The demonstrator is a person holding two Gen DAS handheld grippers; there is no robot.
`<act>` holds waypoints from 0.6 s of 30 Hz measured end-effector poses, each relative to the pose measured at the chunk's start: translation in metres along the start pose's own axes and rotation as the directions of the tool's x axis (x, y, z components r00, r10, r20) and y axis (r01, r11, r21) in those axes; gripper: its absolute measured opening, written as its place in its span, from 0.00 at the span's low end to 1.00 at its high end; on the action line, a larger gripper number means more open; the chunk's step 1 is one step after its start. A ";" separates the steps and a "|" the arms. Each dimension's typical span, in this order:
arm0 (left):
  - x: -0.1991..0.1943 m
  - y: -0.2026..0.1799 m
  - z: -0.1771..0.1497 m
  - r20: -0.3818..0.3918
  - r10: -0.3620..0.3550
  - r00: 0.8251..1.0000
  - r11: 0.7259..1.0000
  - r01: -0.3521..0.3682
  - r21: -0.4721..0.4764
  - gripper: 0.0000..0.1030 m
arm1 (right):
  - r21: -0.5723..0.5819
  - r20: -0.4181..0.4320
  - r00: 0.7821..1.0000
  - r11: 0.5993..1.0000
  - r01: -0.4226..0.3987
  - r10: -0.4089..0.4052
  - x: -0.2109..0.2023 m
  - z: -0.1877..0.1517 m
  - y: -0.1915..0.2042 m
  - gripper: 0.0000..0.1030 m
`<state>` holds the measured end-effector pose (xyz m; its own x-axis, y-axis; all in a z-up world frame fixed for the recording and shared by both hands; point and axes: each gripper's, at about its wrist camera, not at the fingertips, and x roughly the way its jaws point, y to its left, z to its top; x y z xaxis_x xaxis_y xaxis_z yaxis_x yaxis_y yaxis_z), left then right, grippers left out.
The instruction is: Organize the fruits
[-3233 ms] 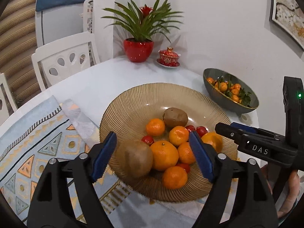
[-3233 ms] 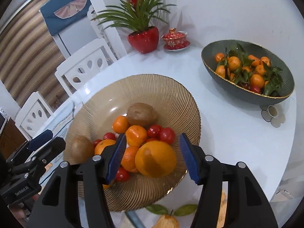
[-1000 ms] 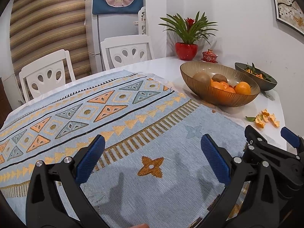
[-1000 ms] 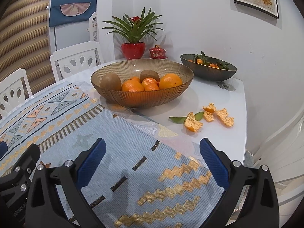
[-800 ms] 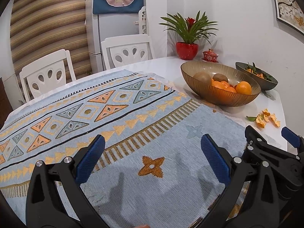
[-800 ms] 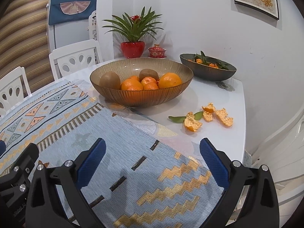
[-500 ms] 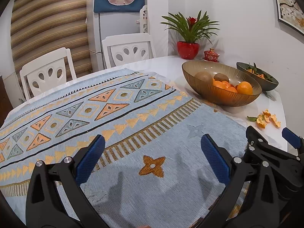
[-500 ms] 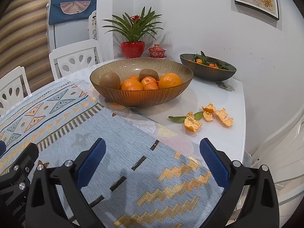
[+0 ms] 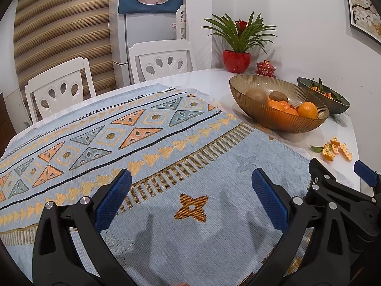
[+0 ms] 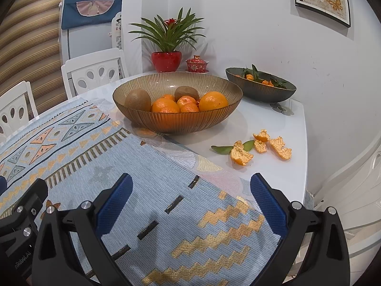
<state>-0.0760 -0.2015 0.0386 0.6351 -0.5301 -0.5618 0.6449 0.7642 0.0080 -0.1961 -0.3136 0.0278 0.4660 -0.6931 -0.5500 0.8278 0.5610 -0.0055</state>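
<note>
Both the left gripper [image 9: 191, 195] and right gripper [image 10: 191, 196] hover wide open and empty over the patterned cloth [image 9: 147, 147], well short of the fruit bowl [image 10: 177, 119] on the counter [image 10: 273, 128].

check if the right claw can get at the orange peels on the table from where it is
Probably yes. The right claw is open and empty over the patterned cloth, and the orange peels lie on bare table ahead and slightly right, with nothing between. The amber bowl sits off to the left.

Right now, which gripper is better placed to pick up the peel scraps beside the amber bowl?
Right, probably. The right gripper is open, with the orange peel pieces just ahead-right on the white table. The left gripper, also open, sits farther left over the patterned cloth.
</note>
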 end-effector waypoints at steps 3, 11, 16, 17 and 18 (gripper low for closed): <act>0.000 0.000 0.000 0.001 0.001 1.000 1.000 -0.001 0.000 0.97 | 0.000 0.000 1.000 1.000 0.000 0.000 0.000 0.000 0.000 0.95; 0.000 0.001 -0.001 -0.001 -0.002 1.000 1.000 0.002 -0.005 0.97 | 0.000 0.000 1.000 1.000 0.000 0.000 0.000 0.000 0.000 0.95; 0.000 0.001 -0.001 -0.002 -0.002 1.000 1.000 0.002 -0.016 0.97 | -0.003 -0.002 1.000 1.000 0.001 -0.002 0.001 0.000 -0.001 0.95; 0.000 0.001 -0.001 -0.002 -0.002 1.000 1.000 0.002 -0.016 0.97 | -0.003 -0.002 1.000 1.000 0.001 -0.001 0.001 0.000 0.000 0.95; 0.000 0.001 -0.001 -0.002 -0.002 1.000 1.000 0.002 -0.016 0.97 | -0.002 -0.002 1.000 1.000 0.000 0.000 0.001 0.000 -0.001 0.95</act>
<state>-0.0759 -0.2005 0.0380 0.6328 -0.5312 -0.5634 0.6397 0.7686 -0.0062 -0.1961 -0.3148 0.0266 0.4652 -0.6926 -0.5513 0.8272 0.5618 -0.0078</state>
